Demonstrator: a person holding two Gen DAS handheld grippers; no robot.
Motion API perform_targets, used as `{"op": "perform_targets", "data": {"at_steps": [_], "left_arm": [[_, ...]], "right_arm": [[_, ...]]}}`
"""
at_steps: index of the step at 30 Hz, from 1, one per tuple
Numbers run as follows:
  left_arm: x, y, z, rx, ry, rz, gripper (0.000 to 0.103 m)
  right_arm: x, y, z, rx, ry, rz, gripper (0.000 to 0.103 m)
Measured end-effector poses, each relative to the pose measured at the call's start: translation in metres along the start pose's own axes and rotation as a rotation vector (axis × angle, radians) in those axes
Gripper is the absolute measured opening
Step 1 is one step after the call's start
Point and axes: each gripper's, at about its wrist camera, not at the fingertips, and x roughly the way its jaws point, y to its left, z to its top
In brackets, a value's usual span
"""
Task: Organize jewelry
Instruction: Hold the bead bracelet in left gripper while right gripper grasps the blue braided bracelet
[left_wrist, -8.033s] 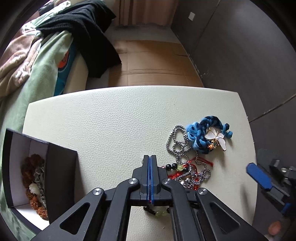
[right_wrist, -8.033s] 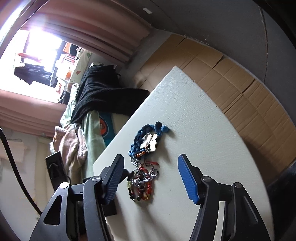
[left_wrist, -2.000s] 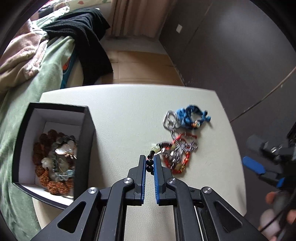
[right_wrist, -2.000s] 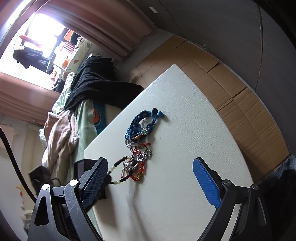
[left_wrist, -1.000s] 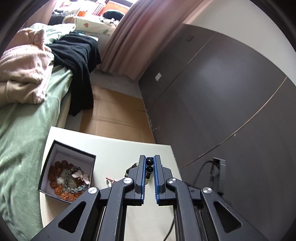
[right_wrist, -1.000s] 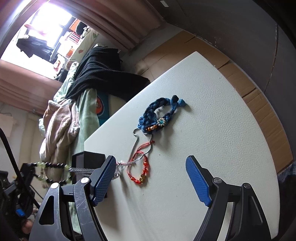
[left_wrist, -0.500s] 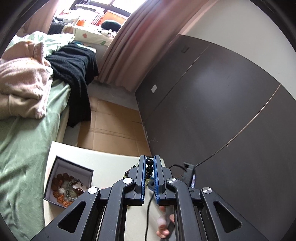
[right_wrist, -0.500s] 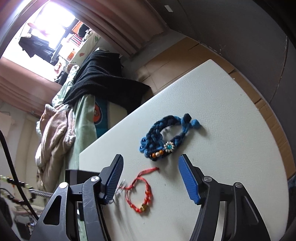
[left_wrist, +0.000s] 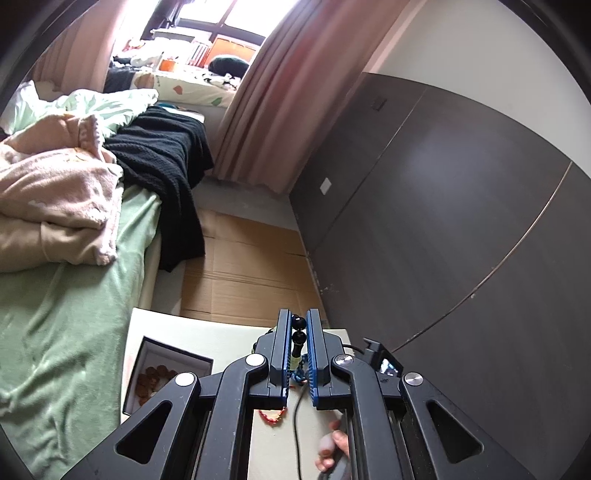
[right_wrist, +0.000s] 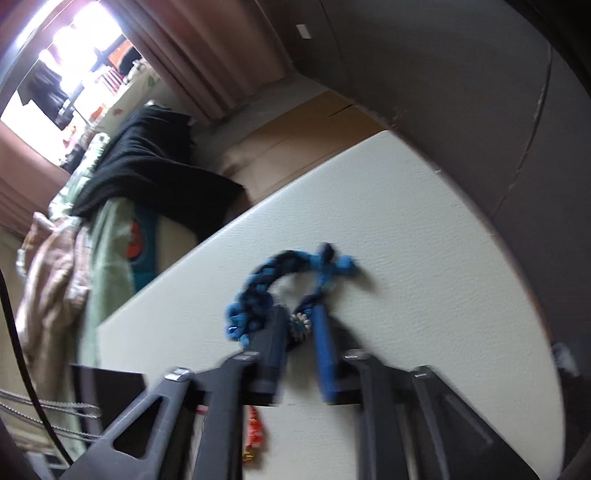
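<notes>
Pale desk (right_wrist: 424, 266) beside a bed (left_wrist: 74, 295), black box (left_wrist: 166, 369) on its left part already holding brown beads. Left claw (left_wrist: 298, 354), raised well above the desk compared with a second ago, clamped on the black bead strand (left_wrist: 298, 326), lifted clear of the pile. Right claw (right_wrist: 301, 332) just closing, now pinched on the blue braided bracelet (right_wrist: 280, 269) at its flower charm, on the desk. Red bracelet (right_wrist: 253, 424) lying loose nearer the box. Probably next: both pieces over to the box.

Daylight glares through the window (left_wrist: 207, 40); right wrist view motion-blurred, fisheye edges dark and curved
</notes>
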Motion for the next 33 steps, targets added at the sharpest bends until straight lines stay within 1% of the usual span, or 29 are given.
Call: {"op": "perform_targets", "data": {"at_steps": [2,3,4,6,9,11,12,14,15,16,17,18,20,23,27,28,32,33], "left_arm": [[-0.001,-0.002,0.001,0.003,0.002,0.008,0.008],[-0.002,-0.003,0.001,0.004,0.002,0.008,0.008],[-0.003,-0.005,0.001,0.005,0.001,0.008,0.008],[-0.004,-0.009,0.001,0.009,0.000,0.006,0.008],[-0.004,-0.016,0.000,0.014,0.001,-0.002,0.008],[-0.004,-0.020,0.000,0.020,0.002,-0.005,0.008],[-0.003,-0.022,-0.001,0.024,0.000,-0.001,0.008],[-0.002,-0.024,-0.002,0.024,0.001,0.005,0.008],[-0.001,-0.023,-0.002,0.023,0.002,0.009,0.008],[0.000,-0.022,-0.001,0.023,0.002,0.014,0.008],[0.003,-0.021,0.000,0.022,0.001,0.020,0.008],[0.005,-0.019,0.000,0.022,0.000,0.027,0.008],[0.012,-0.016,0.002,0.018,0.008,0.041,0.008],[0.027,-0.010,0.001,0.012,0.035,0.049,0.008],[0.049,-0.003,-0.002,0.005,0.073,0.056,0.008],[0.054,-0.001,-0.002,0.003,0.081,0.060,0.008],[0.065,0.006,-0.006,-0.005,0.101,0.073,0.008],[0.067,0.007,-0.007,-0.007,0.105,0.073,0.008]], "right_arm": [[-0.001,-0.012,0.002,0.044,0.037,0.072,0.011],[-0.002,-0.019,0.001,0.072,0.050,0.114,0.005],[-0.004,-0.026,0.001,0.106,0.061,0.166,0.001],[-0.012,-0.033,0.002,0.132,0.066,0.221,0.001],[-0.030,-0.034,0.001,0.115,0.037,0.253,0.001],[-0.040,-0.036,0.001,0.109,0.028,0.258,0.001],[-0.043,-0.037,0.002,0.110,0.027,0.252,0.002],[-0.042,-0.037,0.005,0.109,0.031,0.273,0.002],[-0.039,-0.034,0.007,0.097,0.036,0.259,0.009],[-0.036,-0.032,0.009,0.077,0.035,0.219,0.017],[-0.034,-0.030,0.010,0.067,0.022,0.196,0.036],[-0.031,-0.027,0.010,0.058,0.009,0.173,0.044],[-0.025,-0.019,0.010,0.025,0.009,0.133,0.044],[-0.018,-0.010,0.008,-0.015,0.007,0.111,0.044],[-0.002,0.003,0.003,-0.048,0.022,0.011,0.045],[-0.002,0.004,0.003,-0.058,0.008,-0.005,0.044],[0.005,0.031,-0.006,-0.189,-0.012,-0.162,0.045],[0.006,0.036,-0.009,-0.223,-0.020,-0.186,0.044]]}}
